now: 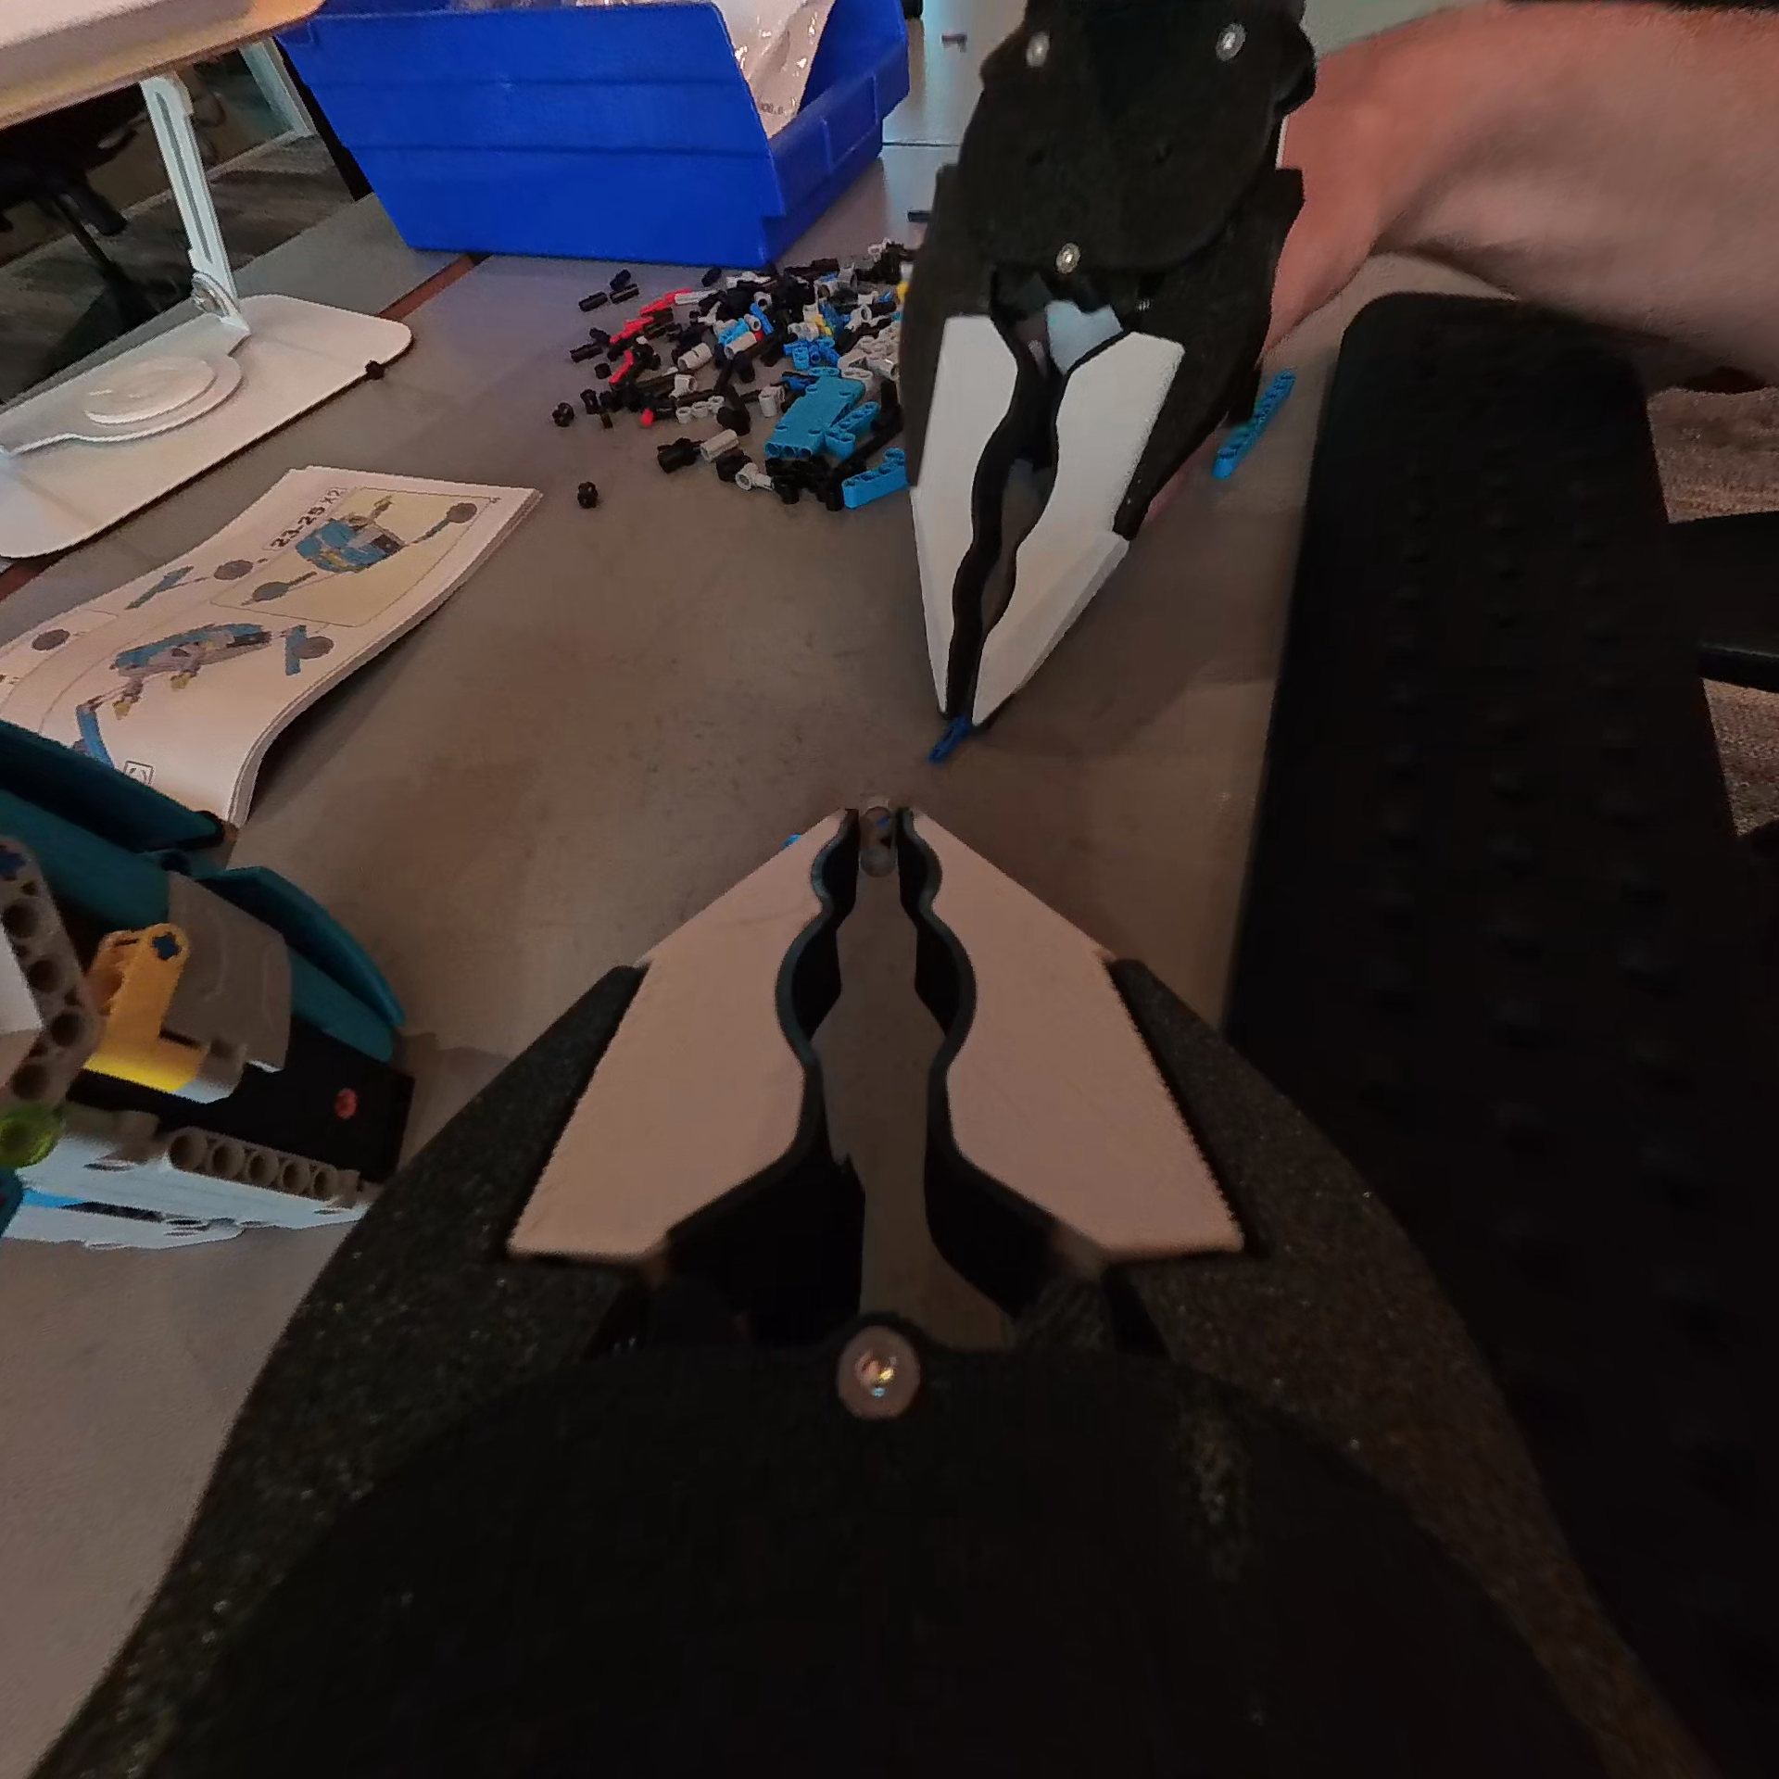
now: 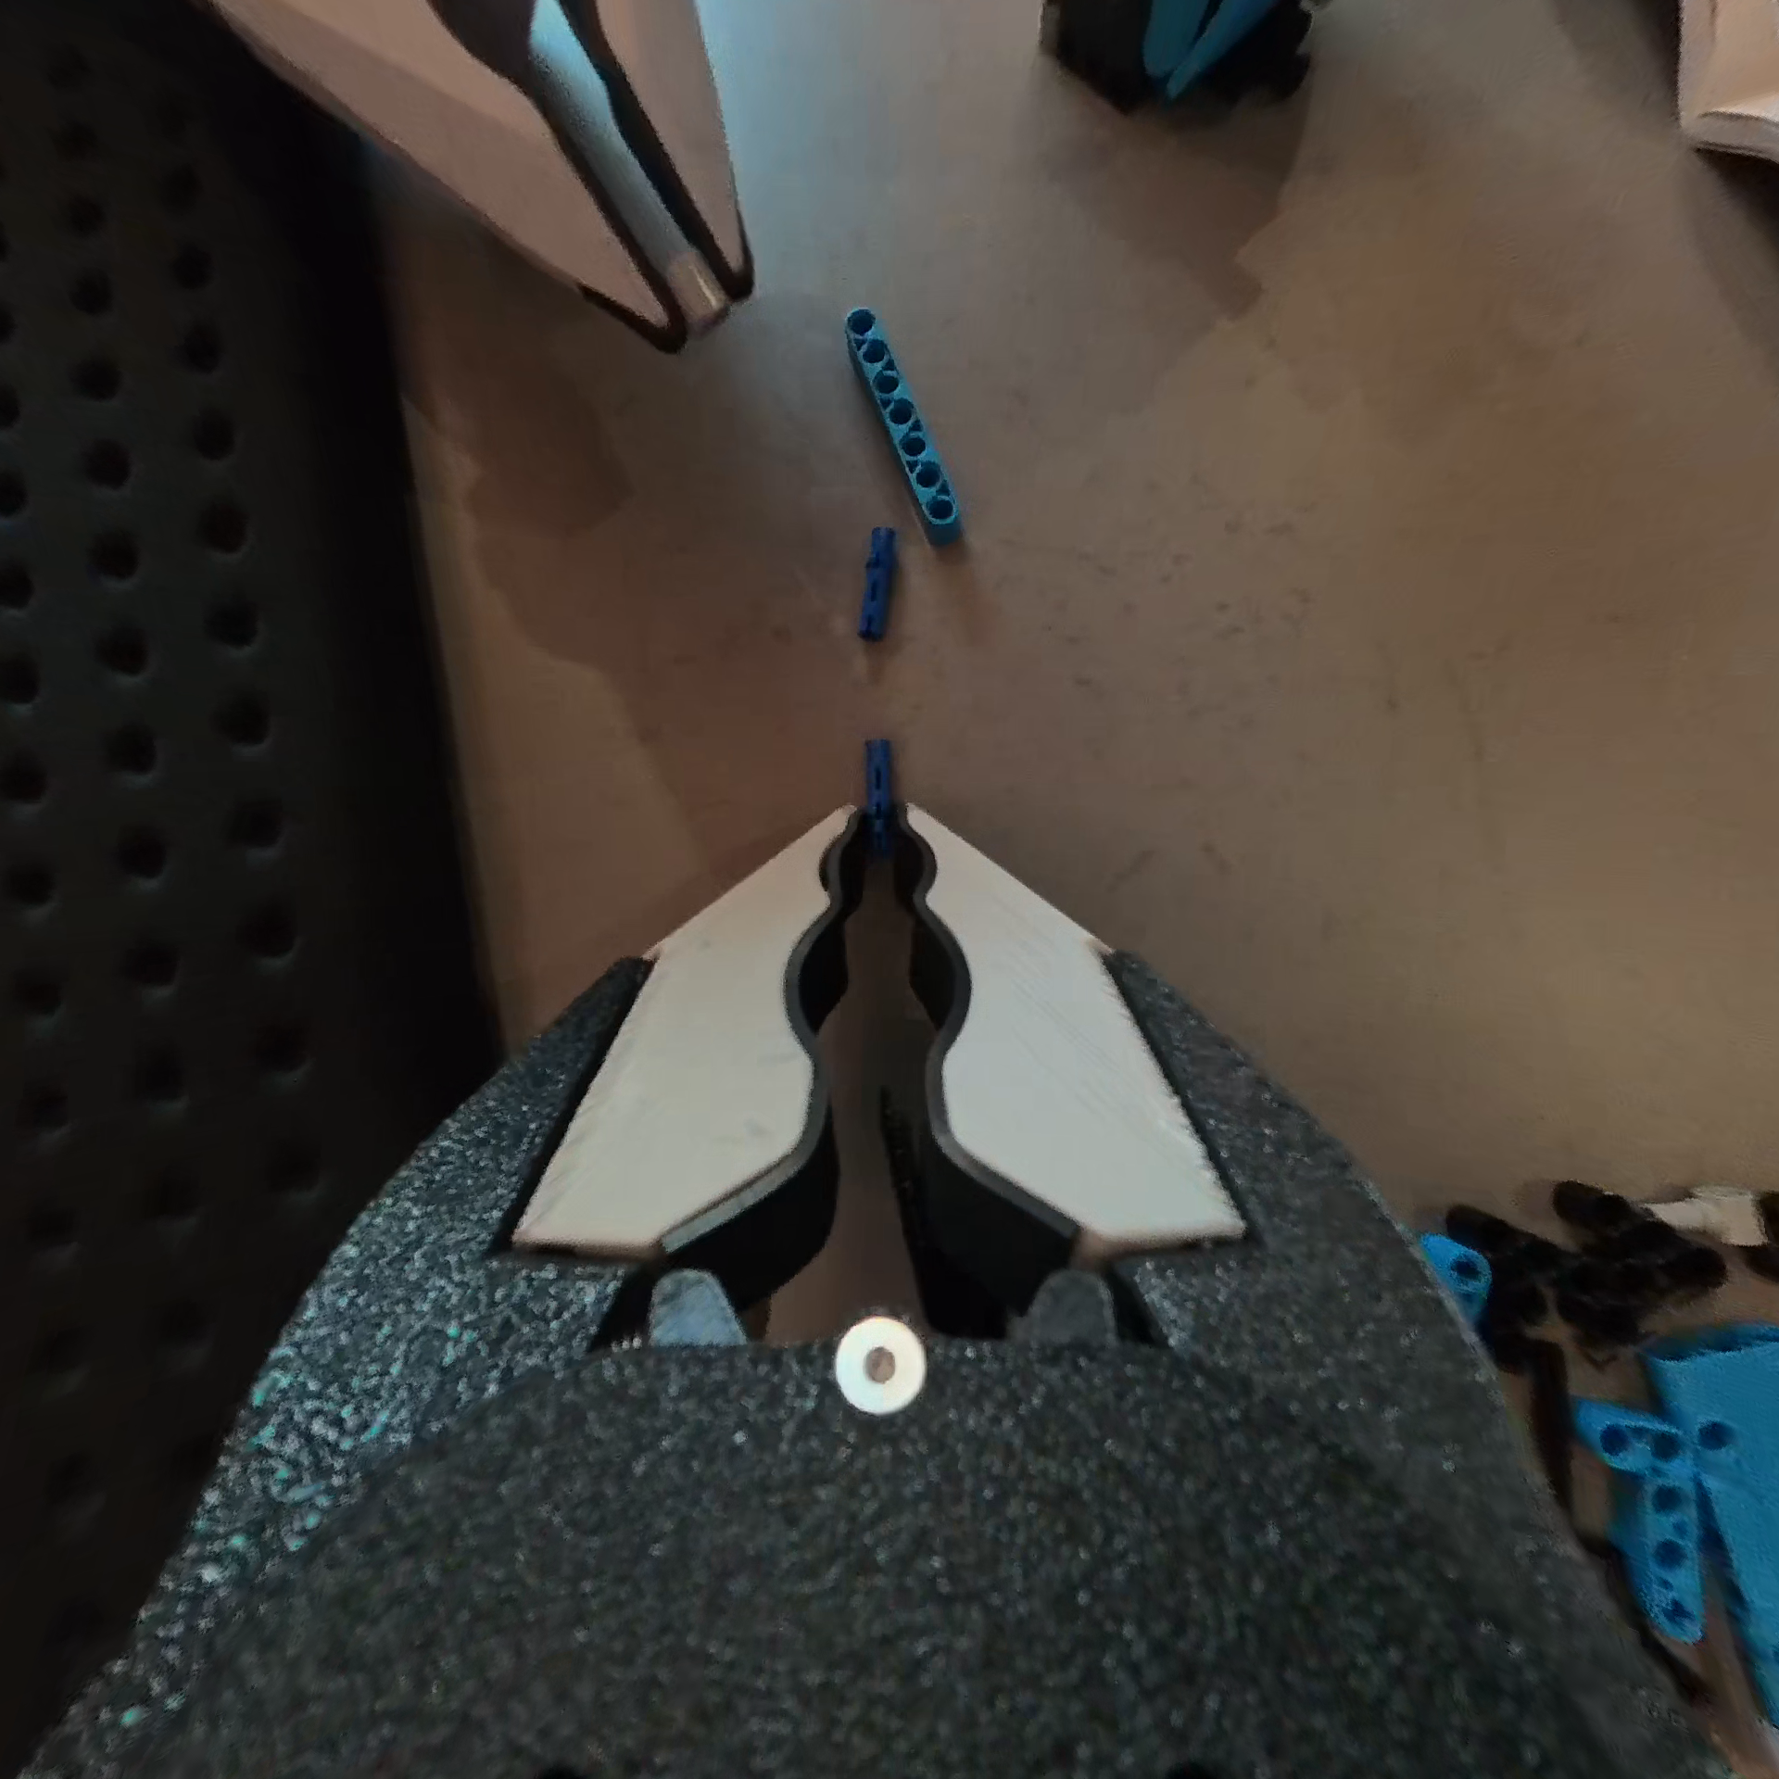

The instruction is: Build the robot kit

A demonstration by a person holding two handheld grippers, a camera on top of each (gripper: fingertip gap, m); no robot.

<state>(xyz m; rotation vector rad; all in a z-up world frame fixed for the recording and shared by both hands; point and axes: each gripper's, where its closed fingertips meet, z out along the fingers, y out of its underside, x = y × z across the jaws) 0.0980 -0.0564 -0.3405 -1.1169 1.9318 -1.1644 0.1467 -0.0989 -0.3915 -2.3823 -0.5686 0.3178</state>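
Right gripper (image 2: 878, 818) pinching a small dark-blue plastic pin (image 2: 877, 782), a second blue pin (image 2: 877, 584) beyond, light-blue holed beam (image 2: 903, 426), left gripper (image 2: 701, 306) perhaps gripping something grey.

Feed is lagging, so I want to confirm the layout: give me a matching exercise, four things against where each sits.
1 small grey plastic pin
2 light blue plastic beam with a row of holes
3 large blue plastic bin
4 open paper instruction booklet

a flat on the grey table ahead of the right gripper, which grips a dark blue plastic pin
b in the left gripper tips
c behind the pile of small parts
d left of the left gripper

Pairs: 1-b; 2-a; 3-c; 4-d
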